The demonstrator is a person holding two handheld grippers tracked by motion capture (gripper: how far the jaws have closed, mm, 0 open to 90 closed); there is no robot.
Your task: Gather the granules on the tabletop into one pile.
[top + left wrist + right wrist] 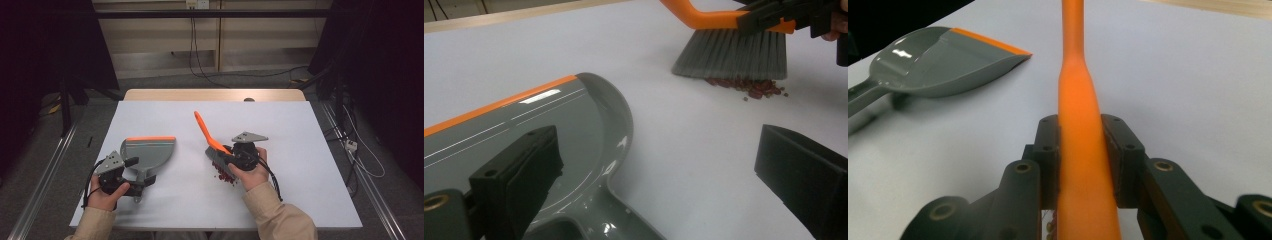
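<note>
The right gripper (231, 159) clamps the orange handle of the brush (210, 137); in the right gripper view its two black jaws press the handle (1083, 150) from both sides, and the handle runs straight up and away from the camera. In the high view the brush stands near the middle of the white table (300, 150), handle tilted up and to the left, grey bristles down on the surface. A small heap of dark red beans (225, 177) lies at the bristles; the left gripper view shows the beans (749, 87) just under and beside the bristle edge of the brush (731, 55).

The grey dustpan (147, 155) with an orange front lip lies flat on the table to the left of the brush, well apart from the beans. The left gripper (131, 186) is at the dustpan's handle end. In the left gripper view its jaws stand wide, one over the pan's (524, 125) rear, the other over bare table; whether they grip the handle I cannot tell.

No brand, label or writing can be read on any of these things.
</note>
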